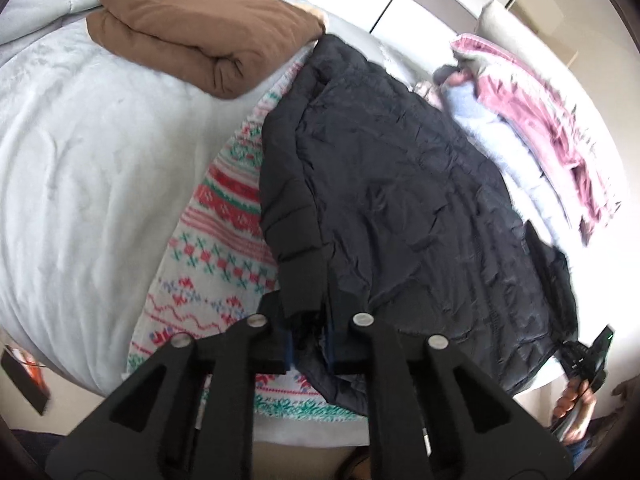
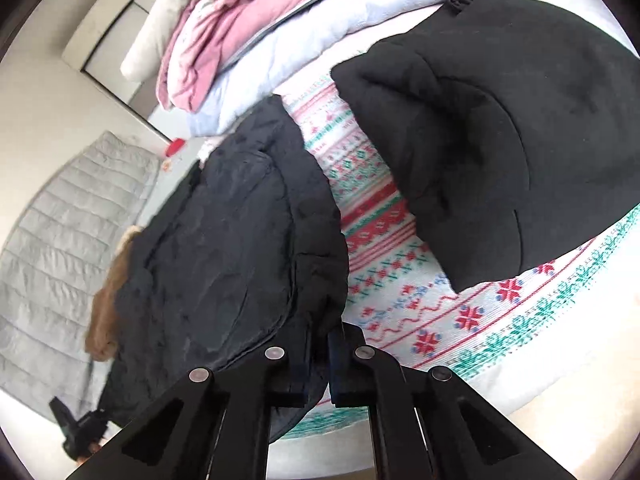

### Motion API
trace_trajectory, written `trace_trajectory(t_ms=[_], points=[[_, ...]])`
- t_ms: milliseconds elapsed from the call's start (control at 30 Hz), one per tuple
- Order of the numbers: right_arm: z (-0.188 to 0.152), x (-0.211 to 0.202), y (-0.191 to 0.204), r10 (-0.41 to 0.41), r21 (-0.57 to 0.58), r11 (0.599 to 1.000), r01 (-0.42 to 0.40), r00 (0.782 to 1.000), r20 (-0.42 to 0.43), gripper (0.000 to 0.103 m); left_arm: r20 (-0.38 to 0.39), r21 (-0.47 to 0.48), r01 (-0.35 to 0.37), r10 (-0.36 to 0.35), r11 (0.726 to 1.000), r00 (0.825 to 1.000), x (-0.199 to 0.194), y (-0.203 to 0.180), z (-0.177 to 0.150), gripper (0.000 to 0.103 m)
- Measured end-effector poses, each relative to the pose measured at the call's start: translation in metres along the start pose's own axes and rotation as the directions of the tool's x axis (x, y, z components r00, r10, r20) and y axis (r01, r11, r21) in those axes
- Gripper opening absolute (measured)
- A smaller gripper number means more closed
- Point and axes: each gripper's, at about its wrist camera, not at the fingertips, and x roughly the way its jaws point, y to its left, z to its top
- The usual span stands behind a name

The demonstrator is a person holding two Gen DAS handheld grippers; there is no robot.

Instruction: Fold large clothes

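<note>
Both grippers, left [image 1: 308,344] and right [image 2: 318,364], pinch the jacket [image 1: 400,184] hem (dark, quilted), which stretches ahead over the blanket [image 1: 216,248].

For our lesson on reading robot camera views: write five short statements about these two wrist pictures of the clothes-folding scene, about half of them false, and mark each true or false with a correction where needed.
1. The left gripper is shut on the dark puffer jacket. True.
2. The right gripper hangs open, away from any cloth. False: it pinches an edge of the same jacket.
3. A folded brown garment lies on the pale bedding. True.
4. The patterned blanket under the jacket is plain blue. False: it is white with red and green knit-style bands.
5. A black garment lies on the patterned blanket beside the jacket. True.
</note>
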Motion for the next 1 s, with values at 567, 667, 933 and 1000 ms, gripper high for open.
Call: trace_trajectory(t_ms=[567,667,933,1000], points=[[-0.010,0.001,0.012,-0.034,-0.063,0.997,0.034,0.999,0.002,0.004,0.012,-0.026,0.056,-0.055,0.998,0.998,-0.004,0.005,0.001,0.009],[-0.008,-0.006,0.014,-0.060,-0.068,0.996,0.062,0.998,0.037,0.004,-0.003,-0.014,0.070,-0.070,0.997,0.998,-0.003,0.004,-0.002,0.010],[-0.011,0.016,0.001,-0.003,0.013,1.000,0.004,0.998,-0.063,0.010,-0.056,-0.017,0.043,-0.043,0.999,0.997,0.013,0.009,-0.003,0.031],[-0.011,0.021,-0.007,0.063,0.061,0.996,-0.058,0.994,-0.084,0.011,-0.050,-0.003,0.036,-0.036,0.999,0.998,0.013,0.007,-0.004,0.020]])
